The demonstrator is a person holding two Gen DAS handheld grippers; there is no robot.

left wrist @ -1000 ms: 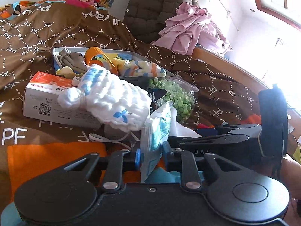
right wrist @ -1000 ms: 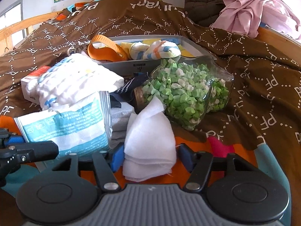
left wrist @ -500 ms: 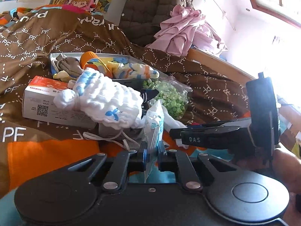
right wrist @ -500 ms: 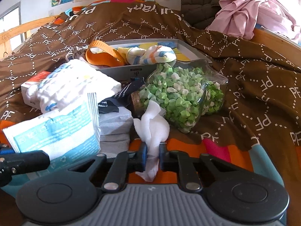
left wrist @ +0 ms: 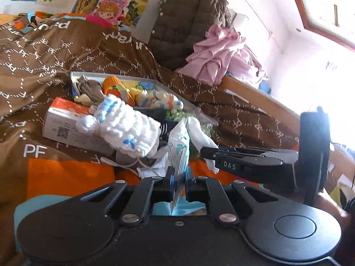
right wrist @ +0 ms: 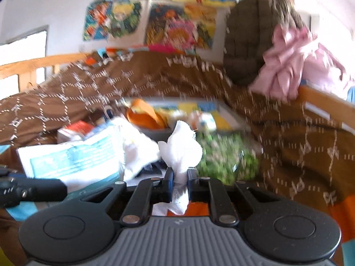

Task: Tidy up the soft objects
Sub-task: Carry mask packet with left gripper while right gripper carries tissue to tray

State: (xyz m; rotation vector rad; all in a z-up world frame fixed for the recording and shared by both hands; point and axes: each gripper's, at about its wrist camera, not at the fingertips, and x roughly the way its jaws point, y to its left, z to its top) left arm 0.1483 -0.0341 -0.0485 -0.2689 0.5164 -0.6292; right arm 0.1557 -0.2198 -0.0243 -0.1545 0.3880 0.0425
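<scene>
Both hand-held grippers are clamped tight: the left hand-held gripper (left wrist: 179,177) pinches a blue-and-white packet (left wrist: 178,153), the right hand-held gripper (right wrist: 179,177) a wad of white gauze (right wrist: 180,149). Socks already fill the grey tray (left wrist: 155,84) on the bed, but the knitted white bundle (left wrist: 124,126) and more lie outside, so plenty seems left.

black linkage fingers (left wrist: 170,178), blue pads, silver screws, grey ribbed housing
</scene>
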